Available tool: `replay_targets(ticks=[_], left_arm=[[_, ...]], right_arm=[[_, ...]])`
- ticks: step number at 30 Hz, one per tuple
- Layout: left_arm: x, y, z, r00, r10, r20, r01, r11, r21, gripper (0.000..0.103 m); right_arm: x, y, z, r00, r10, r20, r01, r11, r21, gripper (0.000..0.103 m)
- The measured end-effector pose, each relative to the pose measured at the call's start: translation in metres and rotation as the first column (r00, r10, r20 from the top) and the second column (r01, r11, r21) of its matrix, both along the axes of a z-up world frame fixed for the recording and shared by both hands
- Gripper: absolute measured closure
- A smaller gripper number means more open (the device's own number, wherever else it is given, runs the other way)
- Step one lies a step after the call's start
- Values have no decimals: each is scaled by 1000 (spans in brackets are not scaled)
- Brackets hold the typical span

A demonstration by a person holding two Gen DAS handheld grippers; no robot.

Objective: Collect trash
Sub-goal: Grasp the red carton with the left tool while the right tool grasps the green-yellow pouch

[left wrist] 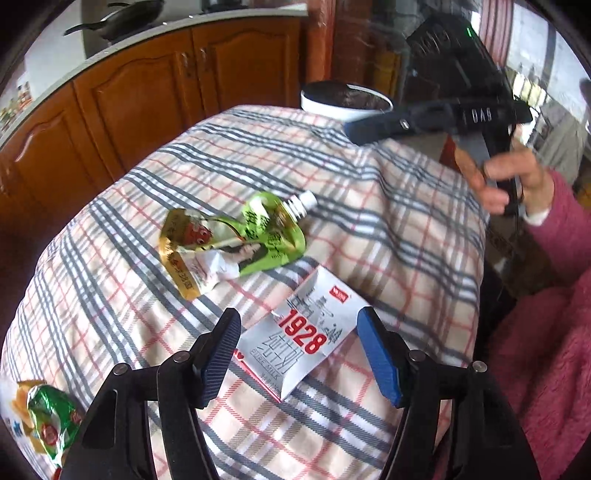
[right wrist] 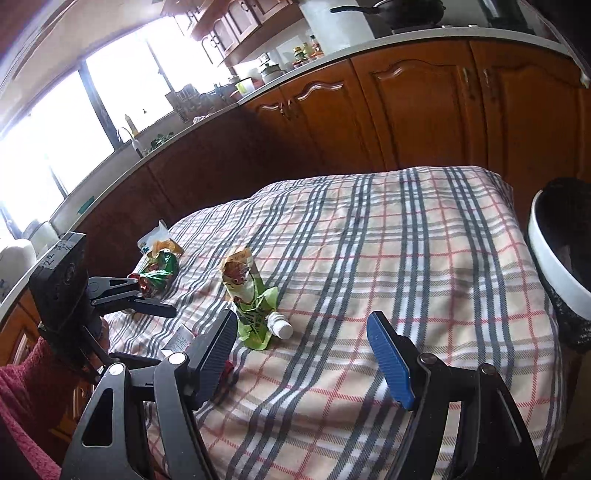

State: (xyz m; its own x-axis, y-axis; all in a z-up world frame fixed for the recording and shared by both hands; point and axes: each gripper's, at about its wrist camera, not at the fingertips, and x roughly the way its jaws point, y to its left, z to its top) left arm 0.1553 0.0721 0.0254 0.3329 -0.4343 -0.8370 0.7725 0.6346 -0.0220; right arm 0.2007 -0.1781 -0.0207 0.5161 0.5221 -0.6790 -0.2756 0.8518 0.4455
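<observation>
The left gripper (left wrist: 297, 354) hangs over the milk carton (left wrist: 301, 339), its jaws spread, the carton lying flat between them on the plaid cloth (left wrist: 388, 229), pads not pressing it; beyond the carton lie a green pouch (left wrist: 269, 229) and a gold wrapper (left wrist: 188, 251); farther still, past the cloth's edge, stands the bin (left wrist: 343, 101); the right gripper (right wrist: 304, 354) is spread too, empty.

Brown wooden cabinets (right wrist: 413, 110) run under a pale countertop (right wrist: 258, 88) that carries a black pan (right wrist: 402, 9). Bright windows (right wrist: 66, 122) let in daylight. A plaid cloth (right wrist: 406, 240) covers the surface.
</observation>
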Motion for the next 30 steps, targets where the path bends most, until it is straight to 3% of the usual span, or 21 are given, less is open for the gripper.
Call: replay_targets(ticks=[5, 8, 10, 15, 19, 22, 27, 30], left_arm=[[12, -16, -19, 999, -31, 31, 29, 998, 60, 32], [16, -20, -26, 999, -4, 48, 0, 998, 64, 33], [15, -21, -30, 997, 21, 69, -26, 997, 74, 38], [8, -19, -28, 994, 61, 95, -65, 997, 44, 61], [0, -5, -21, 985, 141, 103, -141, 990, 1, 69], [-1, 19, -12, 968, 246, 58, -242, 968, -63, 74], [5, 48, -11, 914, 397, -81, -405, 903, -146, 75], [8, 42, -12, 889, 451, -74, -457, 878, -142, 75]], right_arm=[[17, 42, 3, 993, 112, 21, -111, 993, -48, 30], [23, 63, -3, 986, 167, 20, -165, 983, -77, 42], [29, 75, -8, 982, 190, 9, -189, 978, -89, 55], [37, 91, -18, 970, 242, -2, -241, 965, -100, 59], [40, 100, -22, 960, 280, -4, -278, 952, -130, 65], [42, 105, -26, 954, 301, -10, -299, 943, -145, 68], [42, 122, -34, 940, 340, -21, -337, 923, -186, 72], [42, 137, -42, 936, 351, -26, -347, 908, -236, 82]])
